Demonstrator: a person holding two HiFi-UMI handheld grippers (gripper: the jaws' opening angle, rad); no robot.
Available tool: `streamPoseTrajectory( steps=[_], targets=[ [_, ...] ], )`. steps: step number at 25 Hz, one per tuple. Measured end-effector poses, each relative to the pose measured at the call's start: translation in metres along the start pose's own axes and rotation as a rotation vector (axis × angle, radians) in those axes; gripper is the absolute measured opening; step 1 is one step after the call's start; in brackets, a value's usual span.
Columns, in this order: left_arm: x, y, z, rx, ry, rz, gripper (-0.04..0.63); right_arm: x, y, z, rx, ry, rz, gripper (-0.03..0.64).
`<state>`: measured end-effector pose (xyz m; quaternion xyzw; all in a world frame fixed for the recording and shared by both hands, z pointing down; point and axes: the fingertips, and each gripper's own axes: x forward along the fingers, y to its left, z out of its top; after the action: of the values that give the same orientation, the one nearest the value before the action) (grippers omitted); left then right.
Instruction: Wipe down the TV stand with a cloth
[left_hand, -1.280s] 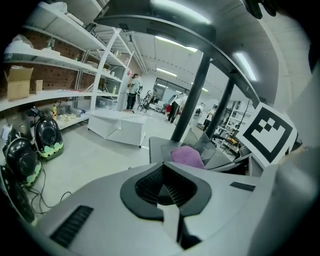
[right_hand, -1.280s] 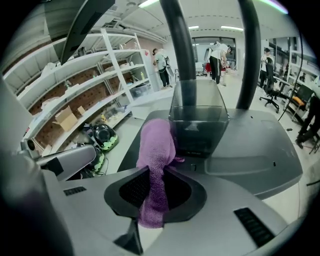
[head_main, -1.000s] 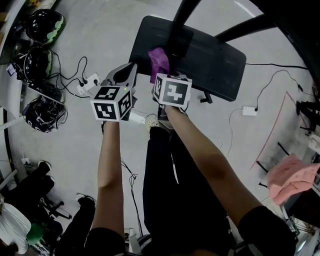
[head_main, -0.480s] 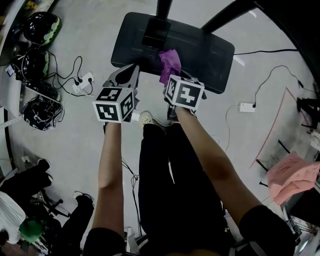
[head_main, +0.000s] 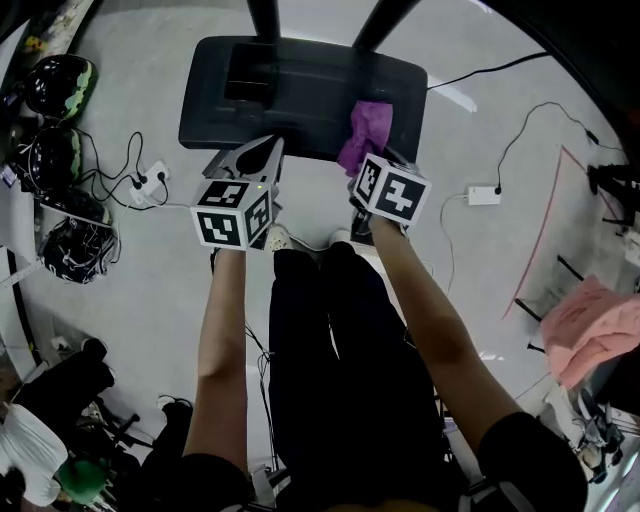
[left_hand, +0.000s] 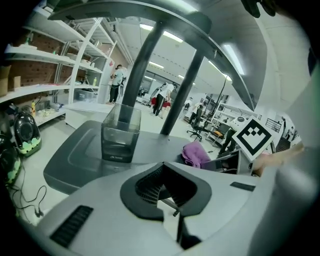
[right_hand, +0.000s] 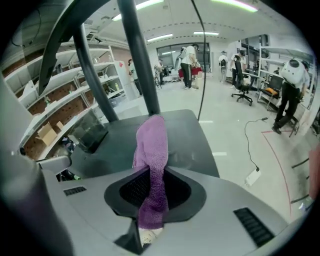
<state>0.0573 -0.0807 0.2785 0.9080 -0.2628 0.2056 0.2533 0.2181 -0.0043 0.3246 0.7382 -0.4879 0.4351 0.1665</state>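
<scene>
From the head view, we see the dark base of the TV stand (head_main: 300, 90) lying on the floor ahead of our feet, two poles rising from its far side. The purple cloth (head_main: 368, 128) sits on the base's right part, under the nose of the right gripper (head_main: 366, 158), which we judge is placed there so the wipe can run along that side. The left gripper (head_main: 266, 150) hovers over the base's near edge, well clear of the cloth, probably parked out of the way. In the left gripper view, its jaws are clenched together with nothing between them; beyond them lie the base, a smoky clear socket (left_hand: 119, 140) around one pole, and the cloth bunched off to the right. In the right gripper view, the jaws are clamped on one end of the cloth, the rest of it draping forward onto the base, so pressing down should drag fabric across the surface.
</scene>
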Motion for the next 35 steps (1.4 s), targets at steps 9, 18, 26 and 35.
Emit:
streamPoseTrajectory(
  steps=[9, 18, 26, 35],
  targets=[
    [0.031, -0.043, 0.009, 0.034, 0.024, -0.062, 0.006, -0.016, -0.082, 0.008, 0.094, -0.015, -0.099, 0.084],
    [0.038, -0.052, 0.007, 0.023, 0.029, -0.08, 0.006, -0.029, -0.126, 0.017, 0.147, -0.028, -0.187, 0.084],
    [0.025, -0.027, 0.031, 0.004, -0.009, -0.062, 0.006, -0.037, -0.045, 0.076, 0.146, -0.097, -0.02, 0.084],
    [-0.012, 0.04, 0.053, 0.0, -0.045, -0.009, 0.006, 0.018, 0.111, 0.128, -0.032, -0.064, 0.219, 0.084]
  ],
)
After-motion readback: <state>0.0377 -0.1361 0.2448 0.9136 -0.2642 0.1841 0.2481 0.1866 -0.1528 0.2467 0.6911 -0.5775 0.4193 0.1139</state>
